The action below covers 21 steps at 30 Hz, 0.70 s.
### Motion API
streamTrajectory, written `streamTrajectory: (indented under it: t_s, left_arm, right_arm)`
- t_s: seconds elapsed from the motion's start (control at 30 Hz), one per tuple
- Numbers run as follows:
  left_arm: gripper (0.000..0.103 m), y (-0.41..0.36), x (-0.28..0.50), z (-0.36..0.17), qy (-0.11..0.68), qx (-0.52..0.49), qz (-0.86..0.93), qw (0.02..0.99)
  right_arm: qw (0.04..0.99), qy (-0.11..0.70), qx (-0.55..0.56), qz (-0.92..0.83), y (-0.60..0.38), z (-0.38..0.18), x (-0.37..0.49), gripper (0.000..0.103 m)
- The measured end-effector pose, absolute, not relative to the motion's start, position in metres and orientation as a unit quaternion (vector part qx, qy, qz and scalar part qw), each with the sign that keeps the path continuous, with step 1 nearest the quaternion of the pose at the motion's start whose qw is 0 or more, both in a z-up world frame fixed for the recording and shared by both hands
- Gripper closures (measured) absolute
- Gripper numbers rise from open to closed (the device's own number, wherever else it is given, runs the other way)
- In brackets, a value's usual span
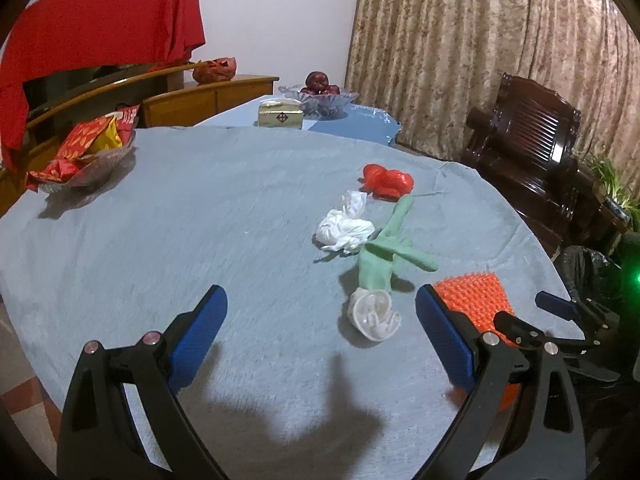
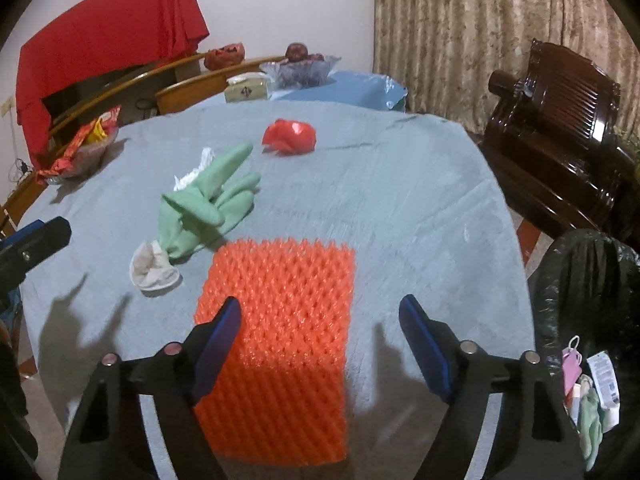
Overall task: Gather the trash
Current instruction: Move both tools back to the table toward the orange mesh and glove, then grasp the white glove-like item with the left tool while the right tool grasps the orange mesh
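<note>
An orange foam net (image 2: 280,332) lies flat on the grey-blue tablecloth (image 2: 400,208); my right gripper (image 2: 320,320) is open above its near part, empty. The net's corner shows in the left wrist view (image 1: 476,300). A green glove (image 2: 204,208) with a whitish crumpled cuff (image 2: 154,268) lies left of it, also in the left wrist view (image 1: 384,256). A white crumpled bag (image 1: 344,232) and a red crumpled bag (image 1: 386,182) lie farther back. My left gripper (image 1: 320,320) is open and empty, near the cuff (image 1: 374,314).
A black-lined trash bin (image 2: 592,320) with some trash inside stands right of the table. A glass bowl of snack packets (image 1: 84,152) sits at the table's left edge. A tissue box (image 1: 280,114) and a fruit bowl (image 1: 320,98) stand behind. A dark wooden armchair (image 1: 532,160) stands at right.
</note>
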<state>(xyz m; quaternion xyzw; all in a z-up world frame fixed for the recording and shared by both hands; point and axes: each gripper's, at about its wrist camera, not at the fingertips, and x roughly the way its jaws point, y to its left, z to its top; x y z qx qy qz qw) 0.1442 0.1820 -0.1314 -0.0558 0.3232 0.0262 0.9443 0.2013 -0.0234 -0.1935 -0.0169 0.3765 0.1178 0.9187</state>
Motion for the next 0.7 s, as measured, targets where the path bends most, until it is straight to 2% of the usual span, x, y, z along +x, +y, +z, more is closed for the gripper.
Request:
streamTrajectory:
  t_s: [0.13,0.3,0.37,0.53,0.7]
  left_arm:
    - [0.01,0.184,0.147,-0.134,0.326,-0.059,0.026,0.943]
    - [0.01,0.185,0.148,-0.137,0.328,-0.058,0.024,0.943]
    - [0.01,0.186,0.15,-0.138,0.329,-0.058,0.024,0.942]
    - [0.01,0.183,0.152,-0.14,0.333,-0.058,0.02,0.941]
    - [0.011,0.176,0.155,-0.141,0.336,-0.059,0.012,0.94]
  right_arm:
    - [0.912,0.391,-0.025,0.12,-0.017,-0.202,0.205,0.029]
    - [0.9,0.413,-0.025,0.137,-0.011,-0.212,0.207,0.047]
    - [0.898,0.413,-0.031,0.147,-0.007,-0.211,0.206,0.063]
    - [0.897,0.406,-0.038,0.17,-0.004,-0.206,0.203,0.09]
    - [0.901,0.4,-0.018,0.169,-0.018,-0.194,0.203,0.091]
